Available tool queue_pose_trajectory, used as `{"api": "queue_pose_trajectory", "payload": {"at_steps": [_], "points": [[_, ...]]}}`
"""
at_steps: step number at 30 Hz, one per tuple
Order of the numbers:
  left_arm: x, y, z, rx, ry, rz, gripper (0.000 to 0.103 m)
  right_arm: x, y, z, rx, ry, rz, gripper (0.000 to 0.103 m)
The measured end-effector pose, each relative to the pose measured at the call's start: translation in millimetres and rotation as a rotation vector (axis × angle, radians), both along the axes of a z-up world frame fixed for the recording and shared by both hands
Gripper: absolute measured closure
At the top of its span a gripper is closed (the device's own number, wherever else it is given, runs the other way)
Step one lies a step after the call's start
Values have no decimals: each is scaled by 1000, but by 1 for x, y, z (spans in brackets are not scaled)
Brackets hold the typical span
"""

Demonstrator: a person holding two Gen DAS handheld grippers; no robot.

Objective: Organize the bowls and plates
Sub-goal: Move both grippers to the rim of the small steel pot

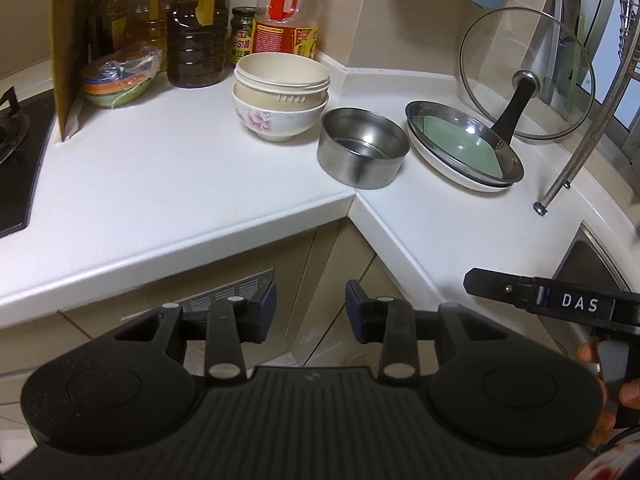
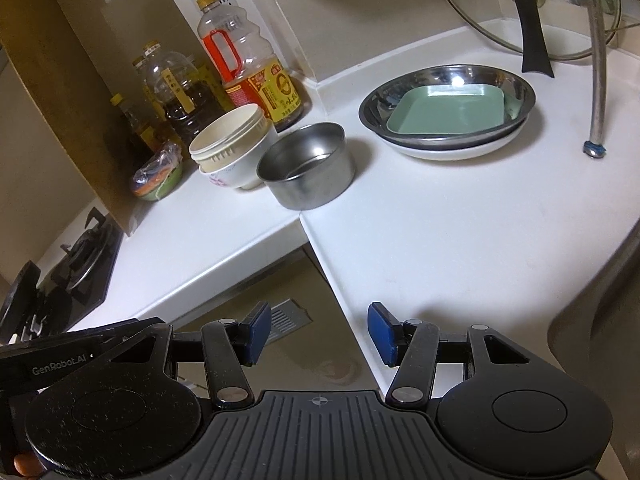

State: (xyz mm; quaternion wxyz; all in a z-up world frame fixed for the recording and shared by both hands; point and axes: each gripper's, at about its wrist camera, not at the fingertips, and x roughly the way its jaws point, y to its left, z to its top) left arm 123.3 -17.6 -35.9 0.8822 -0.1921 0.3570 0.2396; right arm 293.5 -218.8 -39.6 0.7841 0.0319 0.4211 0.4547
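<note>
At the far left a gas hob [image 1: 16,156] is sunk into the white worktop [image 1: 160,184], cut off by the frame edge, with a cardboard sheet [image 1: 68,40] standing beside it. Behind that sit four bottles and one jar, partly hiding each other, and a wrapped stack of coloured bowls [image 1: 116,80] whose count I cannot make out. The worktop's front half lies bare up to its edge, which bends inward at a corner. Near the wall stands a stack of bowls [image 1: 280,96]: one flowered bowl under what look like two cream ones. Just beside it, near the corner, is one steel bowl [image 1: 362,148]. Right again, a stack of plates [image 1: 464,146]: white, then steel, then green square on top. A glass lid [image 1: 528,76] leans behind it. The sink is barely visible.

The left tongs [image 1: 311,306] and right tongs [image 2: 316,334] both hang off the edge, jaws parted, holding nothing.
</note>
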Motion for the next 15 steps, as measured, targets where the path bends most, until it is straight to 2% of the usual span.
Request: {"api": "queue_pose_trajectory", "payload": {"at_steps": [15], "points": [[78,72,-7,-2,-27,-98,69,51,57,-5,-4,-8,-106,49]]}}
